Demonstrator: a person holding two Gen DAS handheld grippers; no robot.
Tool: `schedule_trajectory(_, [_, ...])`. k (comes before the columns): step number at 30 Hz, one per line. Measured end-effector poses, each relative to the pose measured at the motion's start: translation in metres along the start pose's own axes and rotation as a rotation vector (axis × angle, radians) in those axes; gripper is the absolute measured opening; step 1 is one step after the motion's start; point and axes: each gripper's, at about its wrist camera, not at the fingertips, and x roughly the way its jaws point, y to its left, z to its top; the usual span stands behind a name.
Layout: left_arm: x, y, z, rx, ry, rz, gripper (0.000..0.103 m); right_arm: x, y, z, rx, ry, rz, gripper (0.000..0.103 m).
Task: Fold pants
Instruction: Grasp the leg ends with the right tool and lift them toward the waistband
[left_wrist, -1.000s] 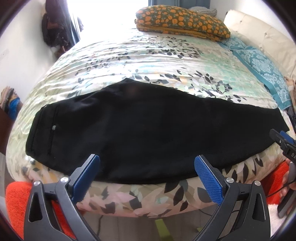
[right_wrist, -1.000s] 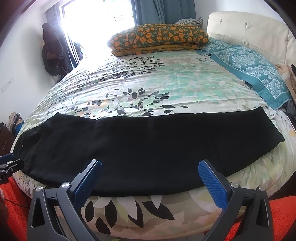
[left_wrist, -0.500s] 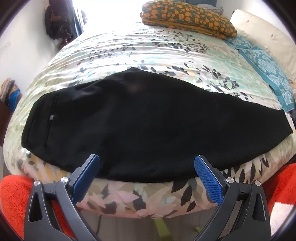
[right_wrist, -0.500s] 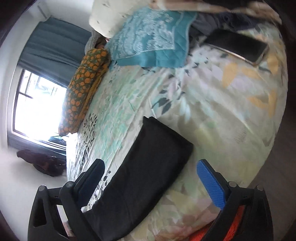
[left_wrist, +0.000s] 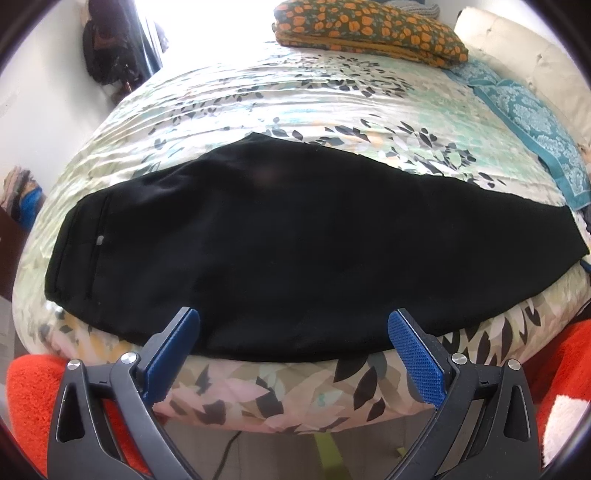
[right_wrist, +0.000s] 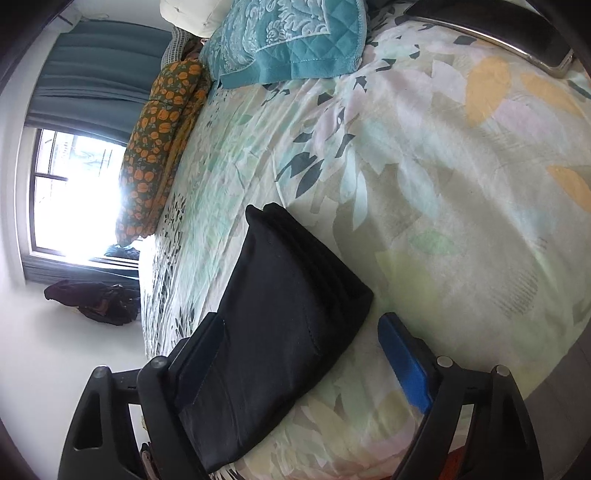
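Note:
Black pants lie folded lengthwise along the bed's near edge, waistband at the left, leg cuffs at the right. My left gripper is open and empty, just in front of the pants' near edge around the middle. In the right wrist view, rolled sideways, the cuff end of the pants lies between the fingers of my right gripper, which is open close above it. Its left finger overlaps the fabric and its right finger is over the bedspread.
The bed has a floral bedspread. An orange-patterned pillow and a teal pillow lie at the far side. A black phone lies on the bed beyond the cuffs. An orange rug lies on the floor below.
My right gripper has swung to the cuff end, rolled sideways and come down close over it. My left gripper has moved slightly closer to the pants' near edge.

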Motion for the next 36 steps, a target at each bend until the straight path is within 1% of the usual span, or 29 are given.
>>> schedule_trajectory(2, [0.002,0.000,0.000,0.000,0.007,0.003,0.102,0.004,-0.001,0.003,0.000,-0.005,0.005,0.084])
schedule_trajectory(4, [0.004,-0.001,0.000,-0.001,0.014,0.004,0.102,0.006,-0.002,0.003,-0.001,-0.014,0.030,0.083])
schedule_trajectory(6, [0.005,-0.002,-0.001,-0.002,0.018,0.005,0.102,0.004,-0.008,0.002,0.013,-0.018,0.039,0.079])
schedule_trajectory(7, [0.005,-0.002,-0.001,-0.001,0.019,0.005,0.102,0.003,-0.012,0.001,0.029,-0.025,0.040,0.072])
schedule_trajectory(8, [0.006,-0.003,-0.001,0.001,0.021,0.006,0.102,0.002,-0.017,0.002,0.049,-0.033,0.032,0.060])
schedule_trajectory(9, [0.007,-0.004,-0.001,0.004,0.022,0.006,0.102,0.001,-0.022,0.003,0.072,-0.045,0.019,0.054])
schedule_trajectory(10, [0.007,-0.005,-0.001,0.006,0.023,0.006,0.102,0.001,-0.027,0.003,0.092,-0.053,0.006,0.044])
schedule_trajectory(12, [0.007,-0.009,-0.002,0.014,0.023,0.001,0.102,0.002,-0.033,0.004,0.116,-0.049,-0.001,0.034])
schedule_trajectory(13, [0.007,-0.011,-0.002,0.019,0.022,-0.004,0.102,0.002,-0.034,0.004,0.117,-0.046,-0.011,0.026])
schedule_trajectory(16, [0.008,-0.021,0.001,0.036,0.018,-0.044,0.102,-0.002,-0.029,0.004,0.087,-0.049,-0.020,0.023])
schedule_trajectory(20, [0.006,-0.060,0.012,0.112,-0.028,-0.169,0.102,-0.014,-0.013,0.001,0.030,-0.074,-0.015,0.022])
schedule_trajectory(23, [0.008,-0.107,0.016,0.219,-0.075,-0.266,0.102,-0.019,-0.008,-0.001,0.018,-0.075,-0.021,0.021])
schedule_trajectory(24, [0.014,-0.126,0.015,0.271,-0.066,-0.289,0.102,-0.020,-0.007,-0.002,0.010,-0.075,-0.026,0.021])
schedule_trajectory(25, [0.026,-0.144,0.013,0.329,-0.030,-0.296,0.102,-0.021,-0.004,-0.003,-0.002,-0.072,-0.035,0.021])
schedule_trajectory(26, [0.038,-0.158,0.011,0.370,0.015,-0.276,0.102,-0.021,-0.002,-0.003,-0.017,-0.069,-0.050,0.022])
schedule_trajectory(27, [0.049,-0.166,0.009,0.383,0.052,-0.251,0.100,-0.020,0.001,-0.002,-0.033,-0.064,-0.065,0.023])
schedule_trajectory(28, [0.055,-0.168,0.007,0.368,0.076,-0.254,0.100,-0.018,0.004,-0.001,-0.047,-0.057,-0.081,0.029])
schedule_trajectory(30, [0.054,-0.161,0.005,0.321,0.095,-0.308,0.100,-0.012,0.008,0.003,-0.071,-0.018,-0.110,0.043])
schedule_trajectory(31, [0.051,-0.157,0.003,0.316,0.093,-0.317,0.100,-0.007,0.009,0.005,-0.085,0.019,-0.114,0.058])
schedule_trajectory(32, [0.049,-0.154,0.003,0.322,0.088,-0.309,0.100,-0.001,0.010,0.007,-0.099,0.054,-0.109,0.066])
schedule_trajectory(34, [0.048,-0.147,-0.001,0.327,0.075,-0.277,0.100,0.009,0.010,0.010,-0.133,0.090,-0.105,0.068])
schedule_trajectory(36, [0.047,-0.137,-0.003,0.289,0.078,-0.264,0.101,0.013,0.006,0.014,-0.116,0.078,-0.083,0.068])
